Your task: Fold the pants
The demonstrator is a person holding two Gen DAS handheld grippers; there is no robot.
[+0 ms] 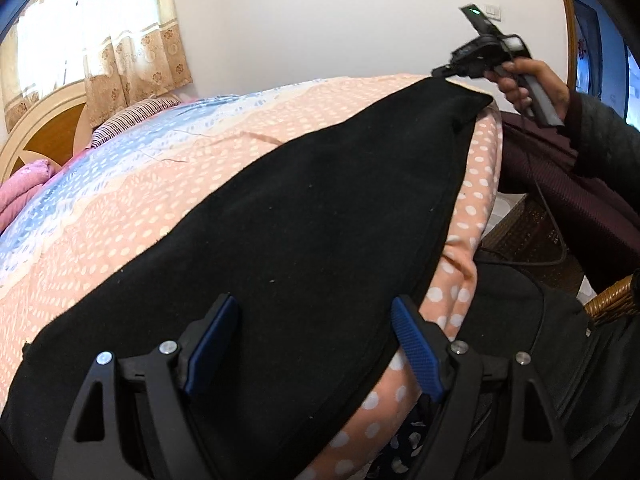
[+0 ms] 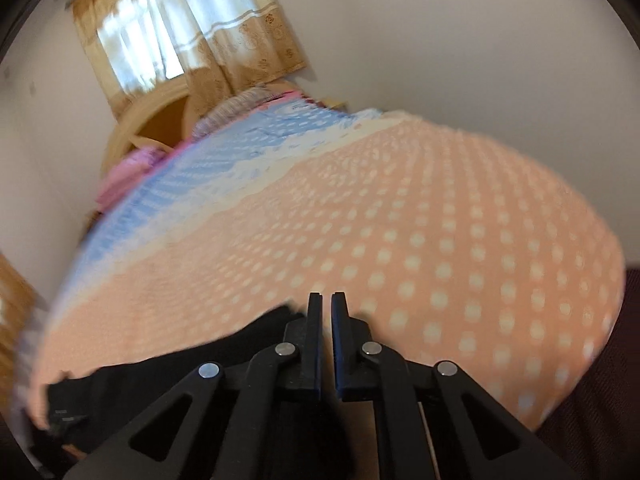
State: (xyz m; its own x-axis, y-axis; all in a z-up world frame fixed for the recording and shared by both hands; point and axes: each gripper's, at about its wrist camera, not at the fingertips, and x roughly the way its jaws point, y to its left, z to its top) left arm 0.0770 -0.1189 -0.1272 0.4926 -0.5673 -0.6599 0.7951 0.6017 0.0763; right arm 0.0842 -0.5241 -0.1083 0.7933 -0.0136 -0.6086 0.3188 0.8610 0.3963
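Note:
Black pants [image 1: 304,216] lie stretched along the near edge of a bed with a peach polka-dot cover [image 1: 168,208]. My left gripper [image 1: 316,328] is open, its blue pads spread just above the near end of the pants. My right gripper [image 1: 444,72] shows in the left wrist view at the far corner of the pants, which is lifted into a peak at its tips. In the right wrist view the right gripper [image 2: 326,300] has its jaws nearly together over the bed, with the black pants [image 2: 168,376] below and to the left. I cannot see cloth between its fingers there.
The bed has a blue patterned band [image 1: 120,152], pink bedding [image 1: 24,188] and a round wooden headboard [image 1: 44,132] under a curtained window [image 1: 88,40]. A wicker basket [image 1: 532,236] and dark clothing stand right of the bed.

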